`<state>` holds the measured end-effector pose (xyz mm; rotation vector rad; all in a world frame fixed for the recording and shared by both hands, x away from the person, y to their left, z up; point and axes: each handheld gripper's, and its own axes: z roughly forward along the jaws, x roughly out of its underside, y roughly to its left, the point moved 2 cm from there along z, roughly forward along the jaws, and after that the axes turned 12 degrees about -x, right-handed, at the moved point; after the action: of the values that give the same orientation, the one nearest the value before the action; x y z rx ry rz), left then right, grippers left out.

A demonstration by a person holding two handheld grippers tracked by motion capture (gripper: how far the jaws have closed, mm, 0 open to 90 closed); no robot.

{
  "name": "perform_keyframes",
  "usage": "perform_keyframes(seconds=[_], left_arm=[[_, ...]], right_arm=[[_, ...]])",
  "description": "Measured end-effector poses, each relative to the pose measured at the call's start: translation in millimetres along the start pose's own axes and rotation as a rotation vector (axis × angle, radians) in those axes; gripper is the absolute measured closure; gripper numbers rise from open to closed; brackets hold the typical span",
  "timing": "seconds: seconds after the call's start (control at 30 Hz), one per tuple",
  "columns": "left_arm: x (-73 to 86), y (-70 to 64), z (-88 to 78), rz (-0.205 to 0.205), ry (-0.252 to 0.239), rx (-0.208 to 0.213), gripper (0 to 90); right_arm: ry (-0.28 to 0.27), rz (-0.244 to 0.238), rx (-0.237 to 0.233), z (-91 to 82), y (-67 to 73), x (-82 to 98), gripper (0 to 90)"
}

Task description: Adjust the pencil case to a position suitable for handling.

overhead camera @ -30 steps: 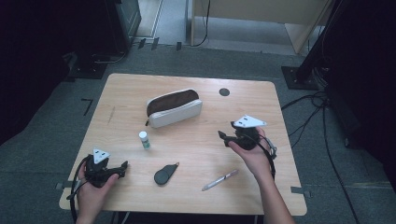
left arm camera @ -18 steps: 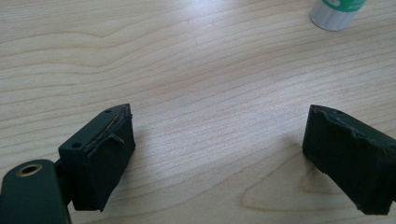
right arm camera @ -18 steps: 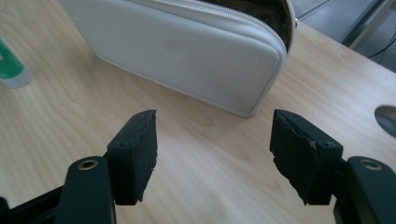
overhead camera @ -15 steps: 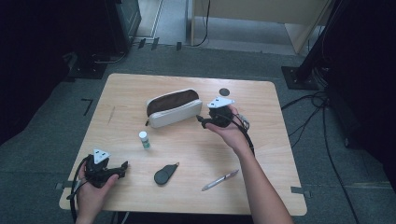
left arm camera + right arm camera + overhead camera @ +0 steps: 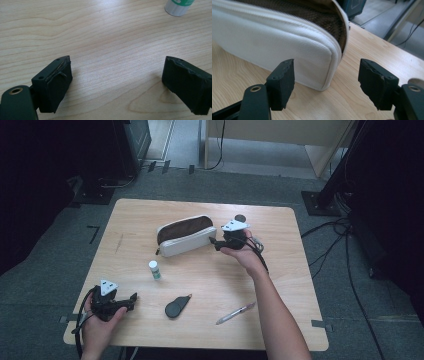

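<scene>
The right gripper hovers at the right end of the white pouch, which lies near the middle of the far half of the desk with its zip open and its brown lining showing. In the right gripper view the 2 fingers stand well apart and have just been opening; the pouch's rounded end corner sits in the gap ahead of them, but neither pad presses on it. That spacing looks set to take the end of the pouch, probably to steady or lift it so things can go in. The left gripper rests low at the near left corner of the desk, its fingers wide apart over bare wood with nothing between them, seemingly parked out of the way. A small white bottle, a dark flat fob and a pen lie loose between the 2 hands, within easy reach of either.
</scene>
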<state>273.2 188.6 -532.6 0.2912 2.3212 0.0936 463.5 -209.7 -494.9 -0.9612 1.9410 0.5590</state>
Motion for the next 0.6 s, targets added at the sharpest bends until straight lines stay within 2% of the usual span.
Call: perform_keyframes(seconds=[0.03, 0.07, 0.1, 0.2, 0.33, 0.47, 0.5, 0.53, 0.57, 0.6], left_arm=[[0.0, 0.0, 0.0, 0.000, 0.000, 0.000, 9.4], [0.0, 0.1, 0.0, 0.002, 0.000, 0.000, 9.4], [0.0, 0.1, 0.0, 0.002, 0.000, 0.000, 9.4], [0.0, 0.0, 0.0, 0.002, 0.000, 0.000, 9.4], [0.0, -0.1, -0.1, 0.004, -0.001, 0.003, 9.4], [0.0, -0.2, -0.1, 0.005, -0.001, 0.004, 9.5], [0.0, -0.2, -0.1, 0.005, -0.001, 0.004, 9.5], [0.0, -0.2, -0.1, 0.005, -0.001, 0.004, 9.5], [0.0, -0.2, -0.1, 0.005, -0.001, 0.004, 9.5], [0.0, -0.1, -0.1, 0.006, -0.001, 0.004, 9.5]], right_arm=[[0.019, -0.078, -0.005, 4.2, 3.2, -1.5, 27.0], [0.020, -0.093, -0.012, 5.8, 5.2, -3.3, 26.3], [0.020, -0.093, -0.012, 5.8, 5.2, -3.3, 26.3], [0.000, -0.106, -0.053, 8.4, 11.1, -8.2, 27.1], [0.029, -0.141, -0.052, 2.3, 16.1, -8.6, 38.0], [0.036, -0.159, -0.109, -9.4, 29.8, -8.6, 44.9], [0.032, -0.157, -0.129, -12.6, 34.4, -8.1, 48.2], [0.026, -0.141, -0.177, -18.3, 41.7, -6.3, 54.9], [0.026, -0.141, -0.177, -18.3, 41.7, -6.3, 54.9], [0.018, -0.126, -0.203, -20.0, 44.2, -5.6, 57.9]])
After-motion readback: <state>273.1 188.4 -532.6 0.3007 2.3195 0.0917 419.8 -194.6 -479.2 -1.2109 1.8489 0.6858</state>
